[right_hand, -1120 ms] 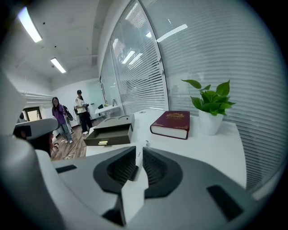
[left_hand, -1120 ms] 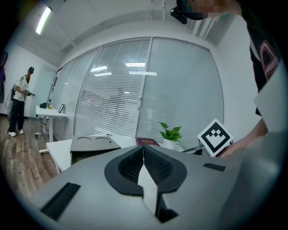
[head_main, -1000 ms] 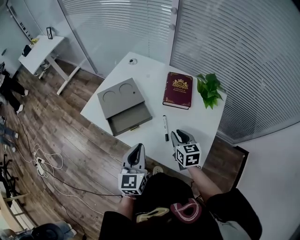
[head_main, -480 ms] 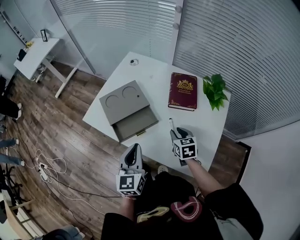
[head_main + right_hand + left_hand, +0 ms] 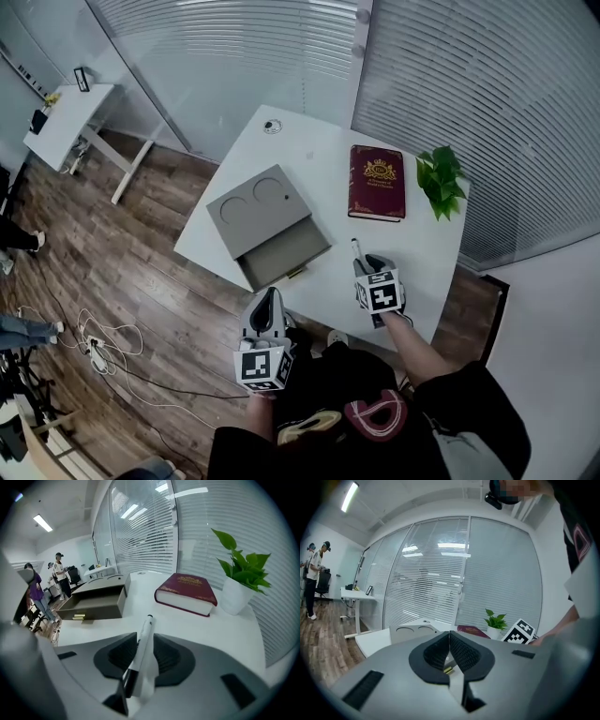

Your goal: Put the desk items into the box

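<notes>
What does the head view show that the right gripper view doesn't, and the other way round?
Only the head view: the left gripper and cables on the floor. Only the right gripper view: people standing far off, and the right gripper's jaws, which have just been closing, either side of the pen without pressing it. Both: pen, white table, grey box with open drawer, red book, plant.

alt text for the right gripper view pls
A white pen lies on the table between the open jaws of the right gripper, which have just been closing but do not press it. Beyond are a red book, a potted plant and a grey box with its drawer open.
</notes>
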